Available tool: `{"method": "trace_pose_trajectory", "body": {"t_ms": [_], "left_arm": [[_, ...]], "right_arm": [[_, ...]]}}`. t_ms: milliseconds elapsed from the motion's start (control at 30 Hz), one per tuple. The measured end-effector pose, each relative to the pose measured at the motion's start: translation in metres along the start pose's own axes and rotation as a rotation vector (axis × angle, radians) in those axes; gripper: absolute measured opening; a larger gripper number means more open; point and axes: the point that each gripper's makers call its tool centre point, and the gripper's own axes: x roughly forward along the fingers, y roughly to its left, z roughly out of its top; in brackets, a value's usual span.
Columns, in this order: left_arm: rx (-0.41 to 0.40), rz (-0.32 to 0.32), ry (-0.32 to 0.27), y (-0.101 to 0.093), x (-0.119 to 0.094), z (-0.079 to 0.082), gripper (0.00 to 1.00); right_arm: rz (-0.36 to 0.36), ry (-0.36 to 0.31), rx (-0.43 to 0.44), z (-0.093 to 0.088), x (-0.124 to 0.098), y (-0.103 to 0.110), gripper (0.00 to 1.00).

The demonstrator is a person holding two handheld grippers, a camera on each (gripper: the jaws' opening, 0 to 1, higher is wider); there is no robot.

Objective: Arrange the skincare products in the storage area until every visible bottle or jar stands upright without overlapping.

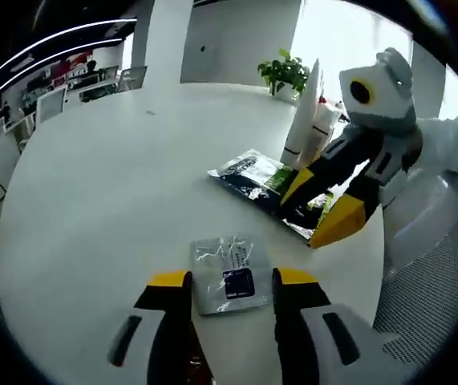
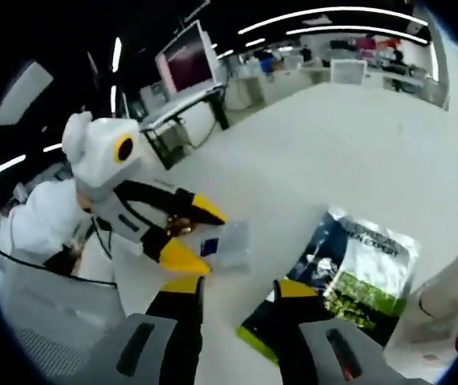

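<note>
On the round white table (image 1: pixel 92 200) I count one large dark-and-green foil pouch (image 1: pixel 253 180), one small silvery sachet with a dark label (image 1: pixel 227 273), and white bottles or cartons (image 1: pixel 313 120) at the far edge, too blurred to count. My right gripper (image 2: pixel 237 293) hangs with jaws apart over the pouch's near edge, and my left gripper (image 1: pixel 229 281) has jaws apart, straddling the sachet. Both packs are flat and slick, so I reckon a pinch could skid them or let them flop when stood up.

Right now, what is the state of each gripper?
Left gripper: open, jaws either side of the small sachet.
Right gripper: open, over the large packet.
</note>
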Motion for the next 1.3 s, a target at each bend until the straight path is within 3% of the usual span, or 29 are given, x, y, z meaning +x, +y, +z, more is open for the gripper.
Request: {"method": "trace_pose_trajectory", "body": {"t_ms": [167, 467, 600, 633, 700, 733, 800, 833, 933, 1000, 1100, 1167, 1300], "left_arm": [[-0.009, -0.008, -0.031, -0.005, 0.000, -0.001, 0.38], [-0.047, -0.017, -0.094, -0.008, -0.006, 0.004, 0.37], [-0.007, -0.037, -0.127, -0.016, -0.010, 0.010, 0.37], [0.008, -0.040, -0.135, -0.018, -0.011, 0.012, 0.32], [0.073, -0.016, -0.167, -0.017, -0.014, 0.018, 0.08], [0.071, -0.003, -0.180, -0.016, -0.015, 0.020, 0.02], [0.052, -0.027, -0.212, -0.020, -0.014, 0.024, 0.13], [0.023, -0.067, -0.185, -0.025, -0.012, 0.019, 0.21], [0.120, -0.013, -0.128, -0.020, -0.009, 0.010, 0.17], [0.112, -0.015, -0.109, -0.024, -0.008, 0.006, 0.19], [0.089, -0.028, -0.079, -0.032, -0.008, 0.002, 0.42], [0.134, -0.042, -0.031, -0.040, -0.006, -0.003, 0.54], [0.247, 0.014, 0.042, -0.040, -0.001, -0.007, 0.54]], "right_arm": [[0.009, -0.028, 0.127, 0.002, 0.011, 0.000, 0.26], [0.046, -0.046, 0.252, 0.003, 0.022, 0.005, 0.22], [0.052, -0.063, 0.296, 0.006, 0.022, 0.005, 0.18], [0.059, -0.067, 0.306, 0.007, 0.021, 0.006, 0.16], [0.070, -0.077, 0.328, 0.009, 0.018, 0.008, 0.12], [0.081, -0.083, 0.333, 0.011, 0.017, 0.009, 0.10], [0.088, -0.082, 0.333, 0.010, 0.016, 0.011, 0.01], [0.071, -0.074, 0.327, 0.008, 0.017, 0.009, 0.00], [0.026, -0.057, 0.256, 0.003, 0.016, 0.001, 0.00], [0.008, -0.043, 0.194, 0.001, 0.014, -0.002, 0.02], [-0.009, -0.014, 0.118, -0.003, 0.010, -0.003, 0.06], [-0.004, -0.024, 0.121, -0.001, 0.008, 0.000, 0.08], [-0.011, -0.041, 0.111, 0.005, 0.005, -0.001, 0.08]]}}
